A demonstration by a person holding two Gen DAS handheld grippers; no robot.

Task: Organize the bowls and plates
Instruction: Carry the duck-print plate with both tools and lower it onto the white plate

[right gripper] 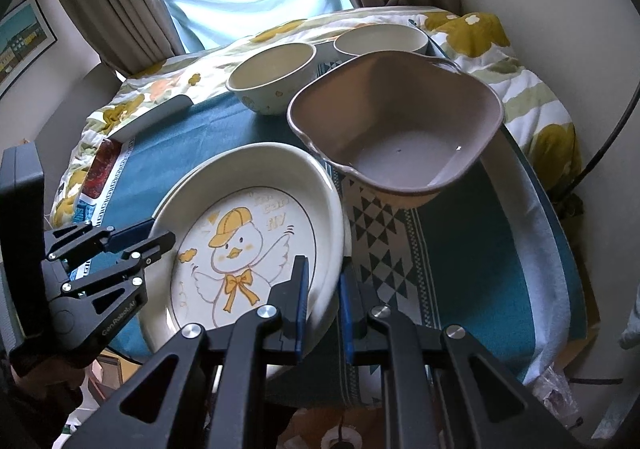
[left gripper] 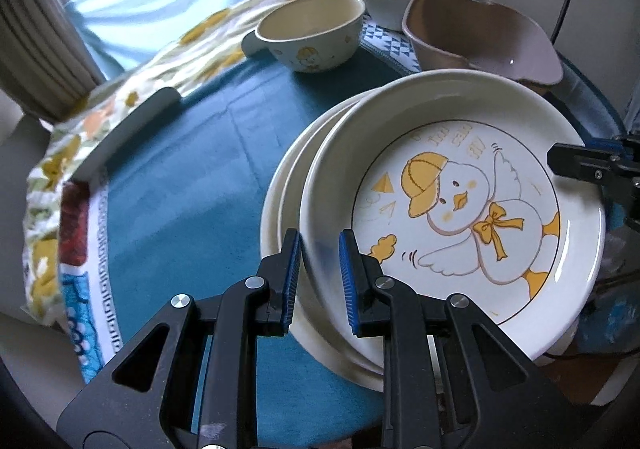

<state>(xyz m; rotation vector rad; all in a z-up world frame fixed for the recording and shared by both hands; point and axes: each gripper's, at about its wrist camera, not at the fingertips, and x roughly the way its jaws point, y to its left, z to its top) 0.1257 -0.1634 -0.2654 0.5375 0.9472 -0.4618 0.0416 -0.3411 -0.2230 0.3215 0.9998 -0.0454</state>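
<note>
left claw (left gripper: 319, 249) clamped on duck plate (left gripper: 460, 209) rim, w/ plate stack

Duck plate (left gripper: 460, 209) tilted atop stacked plates (left gripper: 288, 201); bowls (left gripper: 308, 33) upright

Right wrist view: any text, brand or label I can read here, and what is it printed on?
"GenRobot.AI": white lettering on the black body of the left gripper.
Yellow lettering above the duck on the duck plate: too small and warped to read; in the left wrist view it is upside down and equally unclear.
Printed cloth strip at the table's left edge: pattern only, nothing legible.
Framed picture on the wall: no readable text.
</note>
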